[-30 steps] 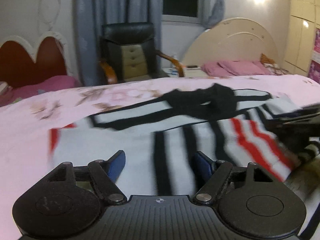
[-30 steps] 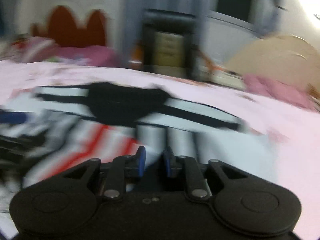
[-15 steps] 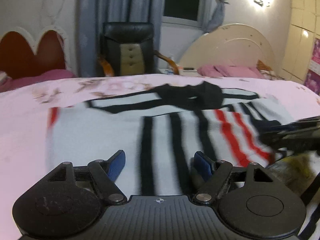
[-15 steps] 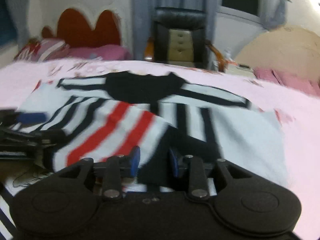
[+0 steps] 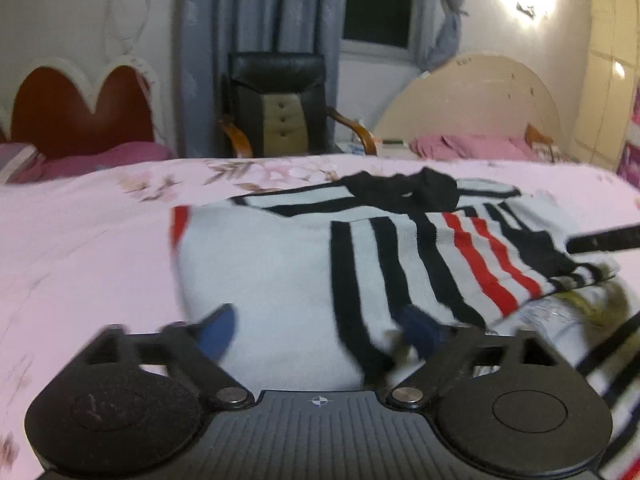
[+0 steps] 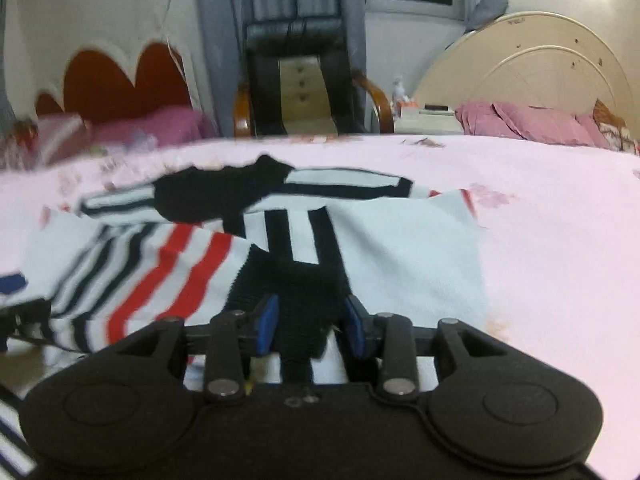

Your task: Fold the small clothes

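**Ana:** Left wrist view first. Where was the striped sweater (image 5: 304,264)?

**Ben:** Spread on the pink bed (image 5: 80,240), its black collar toward the far edge and one side flap already laid over its middle. The left tongs (image 5: 320,330) sat low over the near hem. Their jaws had just been opening and stood wide, with white knit between the blue pads (image 5: 218,330) but not pinched. I'd judge the hem had been let go so the fold could lie flat.

**Ana:** And the right wrist view?

**Ben:** The right tongs (image 6: 310,330) had a black ribbed cuff between their pads, likely the folded sleeve's end. Those jaws had just been opening too. The gap was narrow and the cuff filled it, though the pads no longer looked pressed on it: a release, I think.

**Ana:** Anything behind?

**Ben:** A black chair (image 6: 296,76) beyond the bed's far edge.
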A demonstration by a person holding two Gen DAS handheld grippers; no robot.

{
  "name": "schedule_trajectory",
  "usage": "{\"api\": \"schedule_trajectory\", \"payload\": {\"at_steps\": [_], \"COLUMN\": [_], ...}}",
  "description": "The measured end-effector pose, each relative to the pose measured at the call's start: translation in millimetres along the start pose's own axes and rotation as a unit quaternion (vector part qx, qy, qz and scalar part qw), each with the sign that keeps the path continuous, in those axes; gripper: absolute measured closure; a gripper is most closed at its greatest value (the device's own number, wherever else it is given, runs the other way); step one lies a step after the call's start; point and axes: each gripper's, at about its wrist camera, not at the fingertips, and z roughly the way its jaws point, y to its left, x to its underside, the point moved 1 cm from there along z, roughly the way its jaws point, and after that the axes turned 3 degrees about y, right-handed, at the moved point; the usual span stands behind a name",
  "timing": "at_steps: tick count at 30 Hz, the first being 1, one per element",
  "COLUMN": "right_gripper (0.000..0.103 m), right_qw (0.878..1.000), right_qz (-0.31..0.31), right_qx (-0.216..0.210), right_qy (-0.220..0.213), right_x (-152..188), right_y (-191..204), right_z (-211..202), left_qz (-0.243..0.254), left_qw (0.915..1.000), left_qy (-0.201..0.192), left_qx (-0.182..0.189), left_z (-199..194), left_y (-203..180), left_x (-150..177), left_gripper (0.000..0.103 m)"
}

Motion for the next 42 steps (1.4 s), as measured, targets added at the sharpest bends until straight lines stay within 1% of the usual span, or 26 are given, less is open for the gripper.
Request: {"api": "schedule_trajectory", "payload": {"at_steps": [2,6,9,10,11,12,13,14,18,21,22,24,26,27,29,30,31,32,33,34,35,36,37,38,40,42], "right_gripper": [0.068,0.067,0.065,0.061,0.060,0.056,0.053,0.053,0.053,0.050,0.051,0.052,0.052,0.052,0.052,0.054,0.058,0.060,0.066,0.078,0.086,0.094,0.096,0.096,0.096,0.096], "right_qw": [1.000,0.998,0.994,0.992,0.990,0.987,0.984,0.982,0.968,0.959,0.955,0.944,0.926,0.918,0.907,0.904,0.902,0.899,0.895,0.893,0.895,0.901,0.908,0.913,0.921,0.927], "right_qz": [0.016,0.058,0.092,0.107,0.119,0.132,0.145,0.154,0.196,0.216,0.224,0.246,0.272,0.283,0.294,0.293,0.293,0.294,0.296,0.291,0.281,0.264,0.252,0.245,0.234,0.220], "right_qx": [-0.010,-0.033,-0.046,-0.052,-0.059,-0.070,-0.085,-0.095,-0.143,-0.164,-0.171,-0.200,-0.239,-0.258,-0.281,-0.289,-0.295,-0.301,-0.310,-0.315,-0.314,-0.307,-0.299,-0.295,-0.285,-0.288], "right_qy": [0.008,0.018,0.029,0.037,0.044,0.052,0.058,0.060,0.070,0.081,0.088,0.094,0.102,0.107,0.112,0.113,0.115,0.119,0.127,0.138,0.146,0.152,0.149,0.143,0.124,0.099], "right_x": [11.4,45.9,77.2,90.0,99.3,109.6,121.2,129.8,164.1,190.4,199.8,220.2,235.9,241.0,244.7,244.3,242.8,241.0,239.5,237.7,238.2,236.5,235.2,234.5,231.6,225.7], "right_y": [-11.6,-41.4,-63.3,-71.4,-77.6,-84.2,-91.0,-95.3,-111.5,-121.2,-124.5,-130.1,-132.7,-132.6,-130.2,-128.2,-126.3,-124.9,-122.5,-118.5,-115.2,-109.8,-106.2,-103.9,-102.5,-103.9], "right_z": [-15.6,-51.7,-76.7,-84.5,-90.3,-96.3,-103.4,-110.2,-138.5,-155.9,-160.3,-168.6,-172.8,-172.3,-169.1,-166.1,-162.3,-158.4,-153.8,-148.7,-146.3,-144.5,-145.7,-149.7,-160.9,-179.3], "left_qz": [-0.012,-0.033,-0.075,-0.088,-0.102,-0.127,-0.152,-0.180,-0.233,-0.280,-0.290,-0.314,-0.335,-0.350,-0.390,-0.405,-0.410,-0.406,-0.395,-0.385,-0.371,-0.357,-0.345,-0.340,-0.343,-0.359], "left_qw": [0.9999,0.9988,0.9955,0.9939,0.9918,0.9880,0.9830,0.9771,0.9616,0.9424,0.9378,0.9274,0.9181,0.9124,0.8924,0.8833,0.8796,0.8806,0.8859,0.8910,0.8993,0.9068,0.9138,0.9175,0.9195,0.9132], "left_qy": [0.004,0.035,0.056,0.062,0.071,0.079,0.088,0.091,0.106,0.120,0.121,0.122,0.115,0.109,0.101,0.098,0.097,0.100,0.104,0.107,0.112,0.121,0.133,0.130,0.093,0.044], "left_qx": [0.001,0.005,0.017,0.022,0.029,0.041,0.054,0.068,0.099,0.139,0.148,0.163,0.177,0.182,0.203,0.215,0.222,0.222,0.219,0.215,0.204,0.188,0.169,0.161,0.167,0.188], "left_z": [-19.0,-58.9,-89.7,-98.8,-106.9,-115.5,-121.5,-128.6,-147.7,-159.6,-165.5,-170.6,-170.8,-170.3,-163.4,-159.2,-156.2,-154.3,-152.6,-151.6,-150.3,-147.9,-145.9,-146.7,-160.9,-181.8], "left_y": [7.1,21.4,31.0,32.7,33.2,34.1,34.9,34.7,18.7,5.9,0.5,-5.9,-7.0,-5.0,2.6,5.9,6.7,5.7,2.6,-0.5,-4.6,-7.4,-9.7,-11.5,-10.3,-5.7], "left_x": [13.4,48.6,78.6,87.3,95.2,104.4,112.1,120.7,146.6,165.7,173.1,186.1,196.1,200.2,206.7,208.9,208.7,206.7,202.3,198.3,193.7,190.2,189.2,190.1,189.1,189.3], "left_gripper": [0.007,0.007,0.008,0.009,0.013,0.024,0.030,0.030,0.030,0.030,0.035,0.042,0.043,0.043,0.042,0.042,0.043,0.043,0.043,0.046,0.055,0.086,0.099,0.099,0.099,0.099]}}
